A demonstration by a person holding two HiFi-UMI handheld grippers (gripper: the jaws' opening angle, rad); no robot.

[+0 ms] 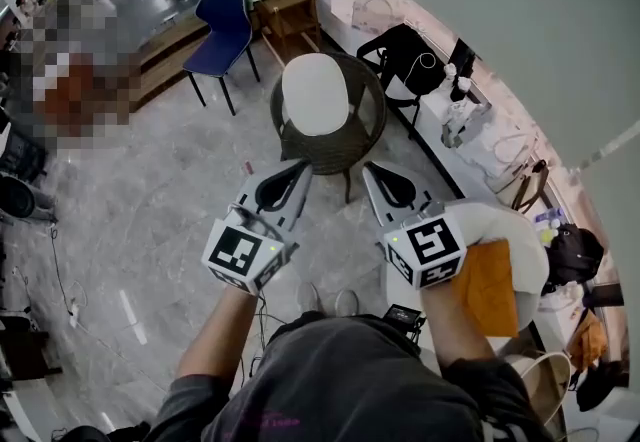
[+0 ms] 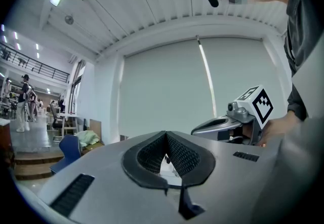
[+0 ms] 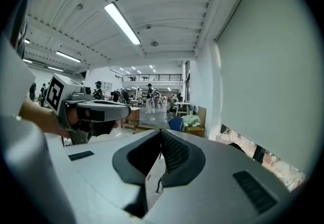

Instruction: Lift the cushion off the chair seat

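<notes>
Approaching is the step in hand: the white cushion [image 1: 314, 95] lies on the seat of the wicker chair [image 1: 366, 120], apparently untouched. The left tool [image 1: 303, 167] and right tool [image 1: 369, 170] hang short of it, jaws pressed together and empty. Next move: spread both jaws, reach the cushion's edges, pinch, then raise.
</notes>
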